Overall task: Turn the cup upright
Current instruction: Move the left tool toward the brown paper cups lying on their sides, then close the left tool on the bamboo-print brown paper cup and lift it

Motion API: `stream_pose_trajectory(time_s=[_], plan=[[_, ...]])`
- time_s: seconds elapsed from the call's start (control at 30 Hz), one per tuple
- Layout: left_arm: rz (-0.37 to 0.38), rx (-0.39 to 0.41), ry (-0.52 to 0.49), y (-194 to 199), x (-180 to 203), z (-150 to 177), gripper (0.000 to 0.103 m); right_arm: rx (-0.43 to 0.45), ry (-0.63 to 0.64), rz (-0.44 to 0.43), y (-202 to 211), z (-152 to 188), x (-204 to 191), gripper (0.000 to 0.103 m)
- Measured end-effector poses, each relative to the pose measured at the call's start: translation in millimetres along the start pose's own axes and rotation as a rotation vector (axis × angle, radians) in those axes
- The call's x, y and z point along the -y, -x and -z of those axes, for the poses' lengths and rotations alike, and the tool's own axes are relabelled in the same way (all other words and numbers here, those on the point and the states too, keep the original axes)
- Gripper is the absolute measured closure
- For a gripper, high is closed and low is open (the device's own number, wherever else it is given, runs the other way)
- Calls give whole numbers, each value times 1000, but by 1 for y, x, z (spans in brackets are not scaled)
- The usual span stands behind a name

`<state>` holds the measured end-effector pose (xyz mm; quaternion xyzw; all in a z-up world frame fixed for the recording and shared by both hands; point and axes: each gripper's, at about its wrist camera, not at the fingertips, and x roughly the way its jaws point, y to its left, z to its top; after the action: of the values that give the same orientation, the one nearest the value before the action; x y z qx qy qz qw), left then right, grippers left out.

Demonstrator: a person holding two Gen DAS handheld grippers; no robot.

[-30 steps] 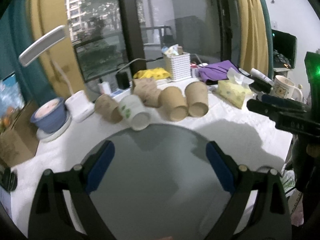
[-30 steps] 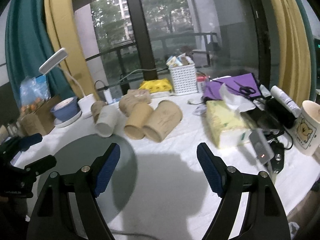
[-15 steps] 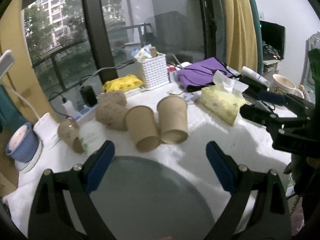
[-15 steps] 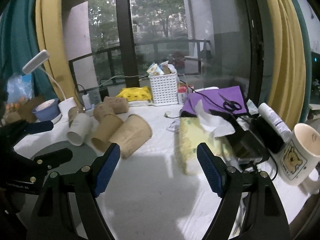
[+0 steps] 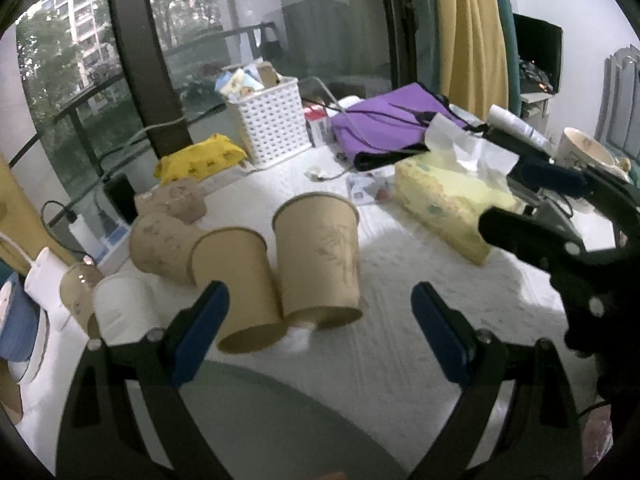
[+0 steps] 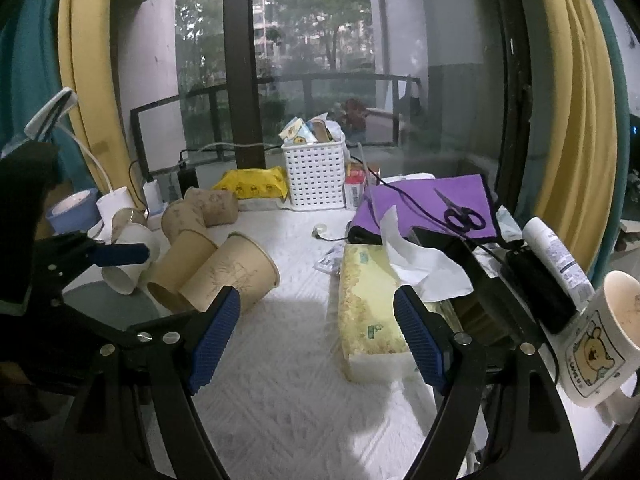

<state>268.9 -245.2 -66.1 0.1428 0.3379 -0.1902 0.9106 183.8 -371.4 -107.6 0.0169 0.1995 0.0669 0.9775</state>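
Note:
Several paper cups lie on their sides on the white tablecloth. The rightmost brown cup [image 5: 320, 256] lies just ahead of my left gripper [image 5: 320, 328], which is open and empty, its blue pads astride the two nearest brown cups. A second brown cup [image 5: 236, 288] lies left of it, and a white cup [image 5: 124, 312] further left. The rightmost brown cup also shows in the right wrist view [image 6: 232, 276]. My right gripper [image 6: 316, 336] is open and empty over bare cloth, to the right of the cups.
A grey round mat [image 5: 260, 420] lies under my left gripper. A yellow tissue box [image 6: 368, 304], a bear mug [image 6: 596, 344], a purple cloth [image 6: 432, 200] with scissors and a white basket [image 6: 316, 176] crowd the right and back. A blue bowl [image 5: 16, 328] sits far left.
My left gripper has moved forward and right, closer to the two nearest brown cups. My right gripper has swung right and nearer the tissue box. Both stayed open.

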Motion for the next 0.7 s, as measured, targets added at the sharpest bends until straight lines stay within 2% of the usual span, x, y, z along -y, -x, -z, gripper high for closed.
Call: stream_pose_trajectory(time_s=[0.07, 0.17, 0.33, 0.37, 0.47, 0.5, 0.7], plan=[[4, -9, -8, -8, 1, -3, 10, -12, 6, 1, -5, 0, -1, 21], [11, -27, -17, -20, 0, -6, 21, -27, 6, 7, -12, -1, 1, 21], [16, -55, -38, -35, 2, -9, 25, -37, -12, 20, -19, -2, 7, 21], [19, -66, -44, -39, 3, -9, 30, -38, -15, 21, -20, -1, 8, 21], [19, -112, -59, -53, 5, -8, 34, -45, -18, 23, -22, 0, 9, 21], [20, -119, -60, -55, 6, -8, 42, -47, -19, 23, -23, 0, 9, 21], [42, -112, -45, -52, 4, -7, 44, -48, -23, 34, -19, -1, 9, 21]])
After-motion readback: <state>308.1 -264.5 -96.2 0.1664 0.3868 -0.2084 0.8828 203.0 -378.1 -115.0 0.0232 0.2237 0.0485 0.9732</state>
